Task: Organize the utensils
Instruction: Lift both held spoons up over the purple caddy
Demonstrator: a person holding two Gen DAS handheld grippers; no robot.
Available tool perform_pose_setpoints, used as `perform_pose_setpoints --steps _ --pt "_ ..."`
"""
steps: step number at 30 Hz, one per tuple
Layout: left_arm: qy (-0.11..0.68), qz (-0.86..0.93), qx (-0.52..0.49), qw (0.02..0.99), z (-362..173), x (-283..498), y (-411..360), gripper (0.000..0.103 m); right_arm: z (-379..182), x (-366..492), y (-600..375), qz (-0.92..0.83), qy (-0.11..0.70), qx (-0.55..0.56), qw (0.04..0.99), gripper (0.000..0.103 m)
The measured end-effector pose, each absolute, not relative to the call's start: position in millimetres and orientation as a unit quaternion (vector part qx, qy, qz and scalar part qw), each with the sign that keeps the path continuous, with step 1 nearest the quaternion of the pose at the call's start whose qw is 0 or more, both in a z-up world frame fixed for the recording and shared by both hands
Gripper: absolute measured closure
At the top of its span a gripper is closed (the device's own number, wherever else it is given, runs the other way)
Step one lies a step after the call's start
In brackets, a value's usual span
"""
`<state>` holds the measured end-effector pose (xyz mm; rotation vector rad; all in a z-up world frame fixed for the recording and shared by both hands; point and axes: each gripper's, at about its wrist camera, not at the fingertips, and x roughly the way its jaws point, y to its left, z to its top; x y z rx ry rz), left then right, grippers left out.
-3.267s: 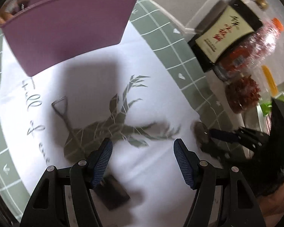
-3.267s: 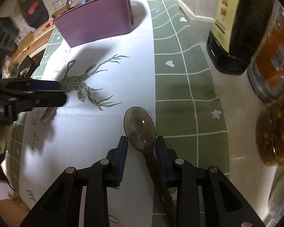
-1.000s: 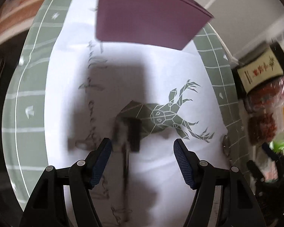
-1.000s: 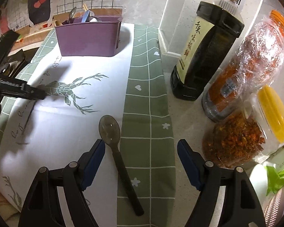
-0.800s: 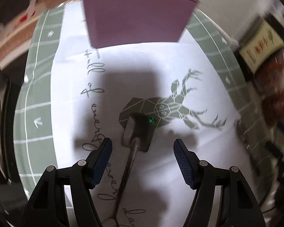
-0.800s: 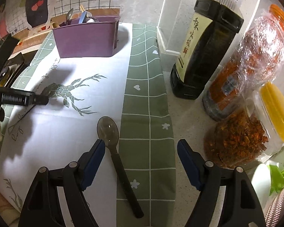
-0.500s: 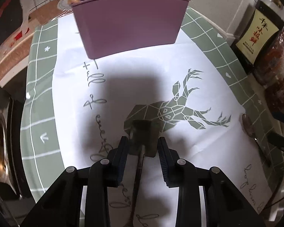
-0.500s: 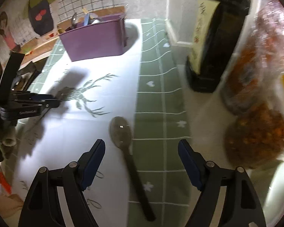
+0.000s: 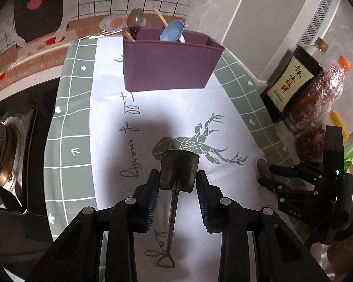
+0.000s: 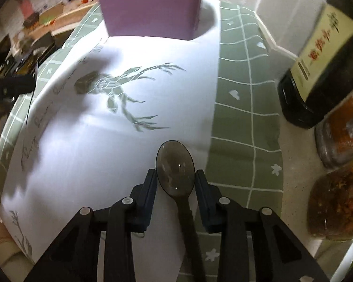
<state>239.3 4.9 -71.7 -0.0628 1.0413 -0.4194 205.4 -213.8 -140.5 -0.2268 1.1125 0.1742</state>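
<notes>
My left gripper point(image 9: 177, 184) is shut on a small metal shovel-shaped spoon point(image 9: 178, 172) and holds it above the white mat; its thin handle hangs back between the fingers. My right gripper point(image 10: 176, 179) is shut on the bowl of a dark round spoon point(image 10: 175, 168), low over the mat's right edge. The purple utensil holder point(image 9: 169, 63) stands at the far end of the mat with several utensils in it; it also shows in the right wrist view point(image 10: 150, 9). The right gripper shows at the right of the left wrist view point(image 9: 270, 171).
A green-checked cloth point(image 9: 68, 145) with a white deer-print mat point(image 9: 138, 117) covers the counter. A dark sauce bottle point(image 10: 322, 65) and jars of chilli point(image 10: 338, 195) stand along the right. A stove burner point(image 9: 2, 159) lies left of the cloth.
My left gripper closed on the shovel spoon and lifted it. My right gripper moved down to the round spoon and closed on its bowl.
</notes>
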Motion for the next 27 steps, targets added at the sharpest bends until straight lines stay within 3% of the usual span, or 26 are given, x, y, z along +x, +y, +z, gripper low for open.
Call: perform_pose_setpoints --steps 12,15,21,24,27 --pt "0.456 -0.222 -0.048 0.861 -46 227 12 0.071 -75 202 -215 0.078 0.452 -0.042 0.888 0.073" --pt "0.445 -0.223 -0.053 0.866 -38 227 14 0.084 -66 203 -219 0.077 0.44 -0.017 0.895 0.073" --pt "0.445 -0.22 -0.04 0.867 -33 234 12 0.084 -59 206 -216 0.074 0.429 -0.017 0.9 0.073" --pt "0.479 -0.206 -0.038 0.853 -47 246 15 0.076 -64 210 -215 0.071 0.435 -0.025 0.897 0.073" --pt "0.514 -0.205 -0.037 0.832 -68 257 8 0.051 -71 211 -220 0.062 0.445 -0.023 0.893 0.073"
